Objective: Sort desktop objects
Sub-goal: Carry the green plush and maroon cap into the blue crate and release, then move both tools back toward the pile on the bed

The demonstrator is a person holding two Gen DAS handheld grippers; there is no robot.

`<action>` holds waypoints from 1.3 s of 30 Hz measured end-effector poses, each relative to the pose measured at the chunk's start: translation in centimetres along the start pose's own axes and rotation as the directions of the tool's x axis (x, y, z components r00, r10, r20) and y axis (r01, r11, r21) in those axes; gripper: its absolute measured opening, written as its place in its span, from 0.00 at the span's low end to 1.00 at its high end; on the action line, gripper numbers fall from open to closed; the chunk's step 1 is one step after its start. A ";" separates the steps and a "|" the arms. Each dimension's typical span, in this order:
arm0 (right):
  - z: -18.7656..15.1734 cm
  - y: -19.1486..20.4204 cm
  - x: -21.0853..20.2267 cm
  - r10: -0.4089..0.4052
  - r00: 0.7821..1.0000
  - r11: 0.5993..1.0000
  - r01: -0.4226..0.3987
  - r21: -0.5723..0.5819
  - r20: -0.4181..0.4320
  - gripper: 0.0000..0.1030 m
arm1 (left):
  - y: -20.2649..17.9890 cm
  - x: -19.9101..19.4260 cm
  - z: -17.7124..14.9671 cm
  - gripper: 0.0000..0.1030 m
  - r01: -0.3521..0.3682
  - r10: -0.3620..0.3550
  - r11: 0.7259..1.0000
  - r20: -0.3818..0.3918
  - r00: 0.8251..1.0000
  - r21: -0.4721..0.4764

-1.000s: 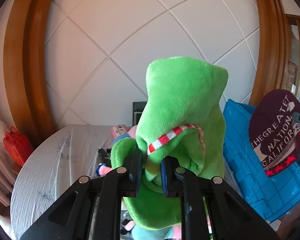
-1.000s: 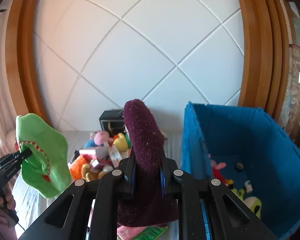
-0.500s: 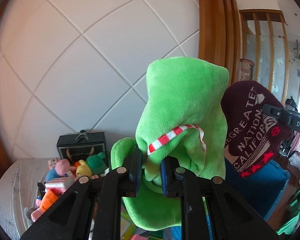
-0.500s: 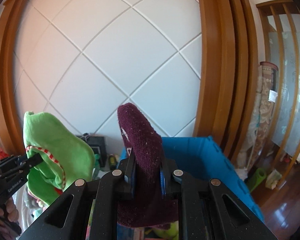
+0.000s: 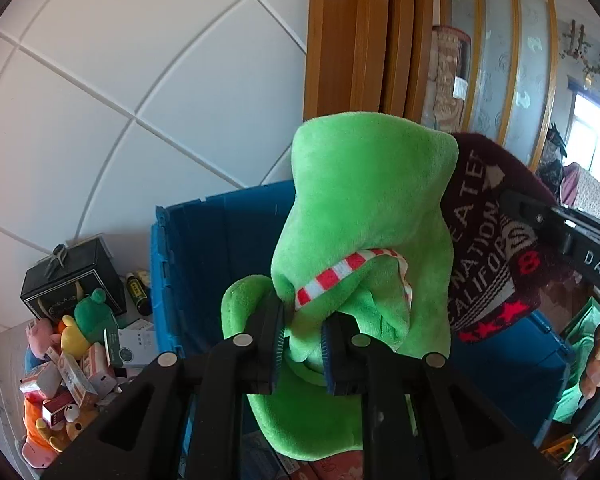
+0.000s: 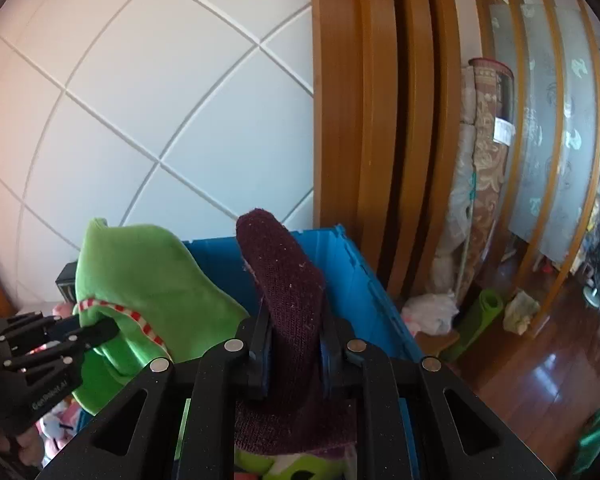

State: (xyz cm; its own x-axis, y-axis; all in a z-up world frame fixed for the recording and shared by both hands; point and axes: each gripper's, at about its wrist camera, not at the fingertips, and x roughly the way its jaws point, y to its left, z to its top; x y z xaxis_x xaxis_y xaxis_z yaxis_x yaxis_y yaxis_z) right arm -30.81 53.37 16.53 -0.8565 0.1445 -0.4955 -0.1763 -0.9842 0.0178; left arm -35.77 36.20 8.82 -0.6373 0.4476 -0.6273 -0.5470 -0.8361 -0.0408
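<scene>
An open blue plastic crate (image 5: 220, 248) stands behind both loads. The left tongs (image 5: 302, 350) clamp a green plush puppet (image 5: 364, 220); at its three o'clock, the right tongs (image 6: 294, 354) clamp a maroon knitted beanie (image 6: 288, 280).

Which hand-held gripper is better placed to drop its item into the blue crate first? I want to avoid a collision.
Probably the right hand-held gripper: its maroon knit hat sits squarely before the blue crate. The left hand-held gripper, holding the green plush, is beside it.
</scene>
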 end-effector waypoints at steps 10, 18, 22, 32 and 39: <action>-0.9 -1.4 8.5 -0.083 0.996 0.996 0.084 0.006 -0.045 0.17 | -1.1 9.0 -2.4 0.50 -0.048 0.054 0.998 -0.198 0.979 0.036; -3.5 -1.5 12.3 -0.186 0.974 0.982 0.179 -0.064 -0.130 0.52 | -1.5 10.0 -3.4 0.50 -0.074 0.073 0.997 -0.227 0.971 0.002; -4.1 -1.1 12.7 -0.160 0.975 0.985 0.148 -0.085 -0.153 0.84 | -1.7 10.3 -3.4 0.50 -0.063 0.067 0.998 -0.234 0.970 0.024; -4.2 -0.4 13.0 -0.151 0.978 0.983 0.133 -0.127 -0.144 1.00 | -0.4 9.3 -2.9 0.50 -0.012 0.000 0.998 -0.202 0.979 -0.060; -4.2 -0.8 13.5 -0.148 0.974 0.985 0.130 -0.112 -0.171 1.00 | -0.6 9.8 -2.6 0.50 0.104 -0.124 0.991 -0.254 0.959 -0.088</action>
State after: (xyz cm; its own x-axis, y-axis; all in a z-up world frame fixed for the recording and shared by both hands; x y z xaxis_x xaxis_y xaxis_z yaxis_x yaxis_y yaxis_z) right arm -40.21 55.68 6.17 -0.7254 0.2692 -0.6335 -0.2310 -0.9622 -0.1444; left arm -40.28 40.31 0.64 -0.4060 0.4524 -0.7940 -0.5606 -0.8095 -0.1746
